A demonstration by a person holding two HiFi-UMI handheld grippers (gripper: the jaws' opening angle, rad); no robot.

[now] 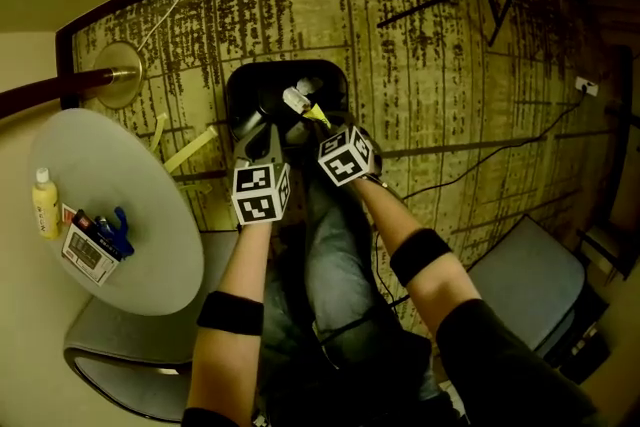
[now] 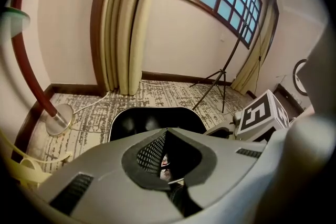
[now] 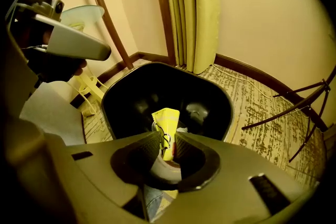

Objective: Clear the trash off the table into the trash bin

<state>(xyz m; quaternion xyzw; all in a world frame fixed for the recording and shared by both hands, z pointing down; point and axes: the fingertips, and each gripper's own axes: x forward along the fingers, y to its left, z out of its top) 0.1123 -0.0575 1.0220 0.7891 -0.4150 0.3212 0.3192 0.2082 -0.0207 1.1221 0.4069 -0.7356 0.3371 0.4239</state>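
As right tool [image 3: 167,138] grips wrapper [image 3: 166,115], print illegible

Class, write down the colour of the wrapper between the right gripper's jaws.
Yellow; the wrapper shows best in the right gripper view.

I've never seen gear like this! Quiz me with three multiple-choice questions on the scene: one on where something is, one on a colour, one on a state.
1. Where does the black bin stand?
A. on a shelf
B. on the patterned carpet, below both grippers
C. hung on a wall

2. What colour is the wrapper between the right gripper's jaws?
A. yellow
B. red
C. blue

3. How do the left gripper's jaws stand?
A. wide apart
B. closed together
C. clamped on a mug

Answers:
1 B: the head view shows the bin on the carpet under both grippers.
2 A: the right gripper view shows the wrapper is yellow.
3 B: the left gripper view shows the jaw tips meeting.
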